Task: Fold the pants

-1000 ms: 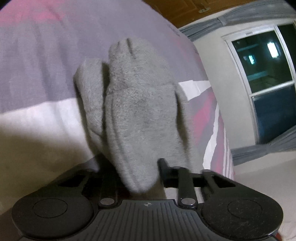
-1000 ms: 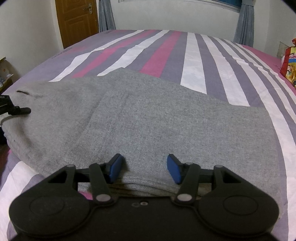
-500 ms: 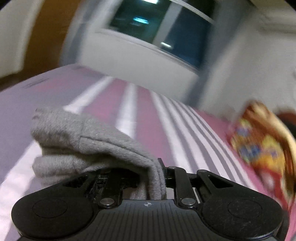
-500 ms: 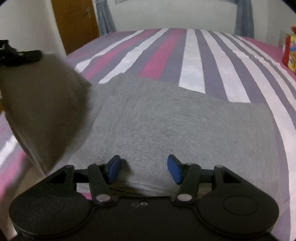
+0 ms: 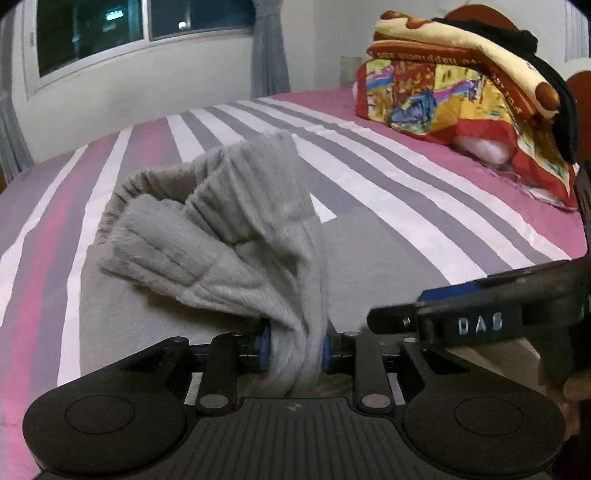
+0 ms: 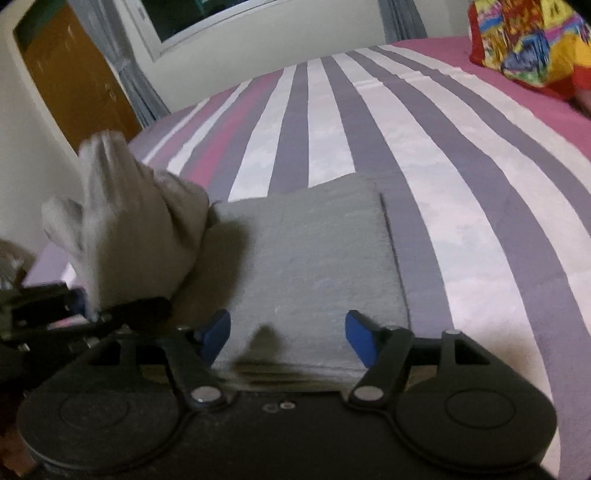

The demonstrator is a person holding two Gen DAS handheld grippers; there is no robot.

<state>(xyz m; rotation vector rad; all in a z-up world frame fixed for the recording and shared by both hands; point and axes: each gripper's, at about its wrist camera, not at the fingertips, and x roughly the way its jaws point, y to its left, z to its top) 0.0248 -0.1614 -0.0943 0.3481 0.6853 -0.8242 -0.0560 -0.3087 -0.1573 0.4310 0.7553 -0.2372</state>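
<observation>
Grey pants [image 5: 236, 236] lie partly folded on the striped bed [image 5: 406, 177]. My left gripper [image 5: 295, 349] is shut on a bunched end of the pants and holds it up above the flat part. In the right wrist view the flat folded part [image 6: 306, 266] lies in front of my right gripper [image 6: 288, 338], which is open with its blue pads on either side of the near edge. The lifted bunch [image 6: 122, 221] and the left gripper [image 6: 85, 306] show at the left of that view. The right gripper's finger [image 5: 480, 314] shows at the right of the left wrist view.
A colourful folded blanket [image 5: 461, 88] lies on pillows at the bed's far right; it also shows in the right wrist view [image 6: 528, 40]. A wooden door [image 6: 77, 81] and a dark window [image 5: 129, 33] with grey curtains stand beyond the bed.
My left gripper has swung the held end of the pants up and over towards the right gripper. The pants' flat part looks shorter. The right gripper stays open at the near edge.
</observation>
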